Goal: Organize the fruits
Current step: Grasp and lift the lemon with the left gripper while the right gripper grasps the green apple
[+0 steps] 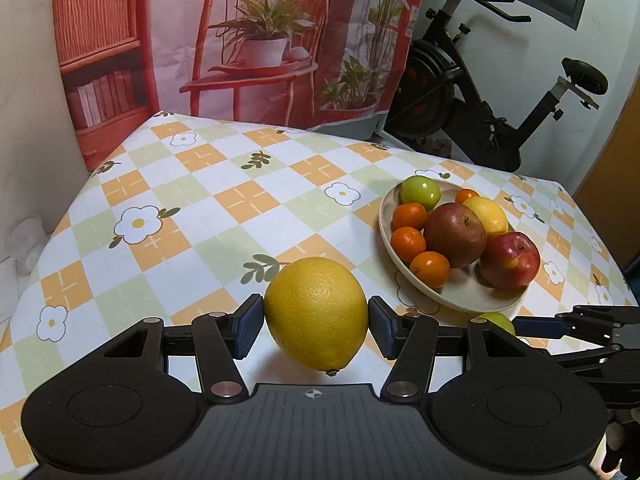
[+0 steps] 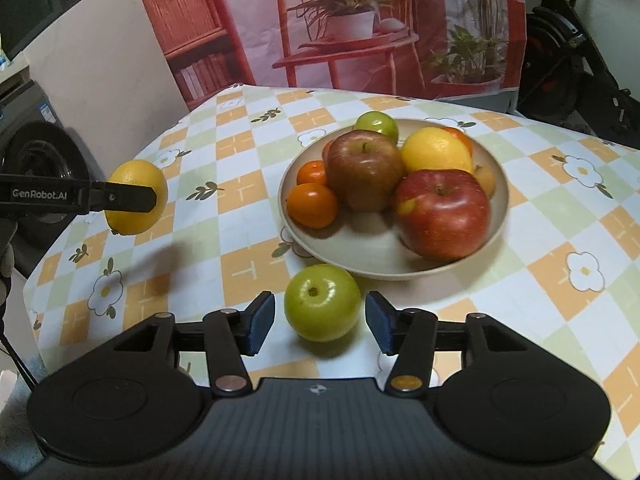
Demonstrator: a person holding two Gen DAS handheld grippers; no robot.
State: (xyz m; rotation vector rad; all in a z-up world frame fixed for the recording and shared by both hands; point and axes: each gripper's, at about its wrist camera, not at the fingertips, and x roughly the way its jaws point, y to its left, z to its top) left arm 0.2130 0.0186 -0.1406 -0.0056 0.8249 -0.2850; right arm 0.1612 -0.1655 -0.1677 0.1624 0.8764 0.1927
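My left gripper is shut on a large yellow lemon and holds it above the table, left of the beige plate. In the right wrist view the lemon hangs in the air at the left. My right gripper is open, its pads on either side of a green apple that sits on the table just in front of the plate; there are small gaps at both pads. The plate holds red apples, a lemon, a green apple and several tangerines.
The checkered floral tablecloth covers the table. A printed backdrop hangs behind it and an exercise bike stands at the far right. The table's left edge drops off near a dark appliance.
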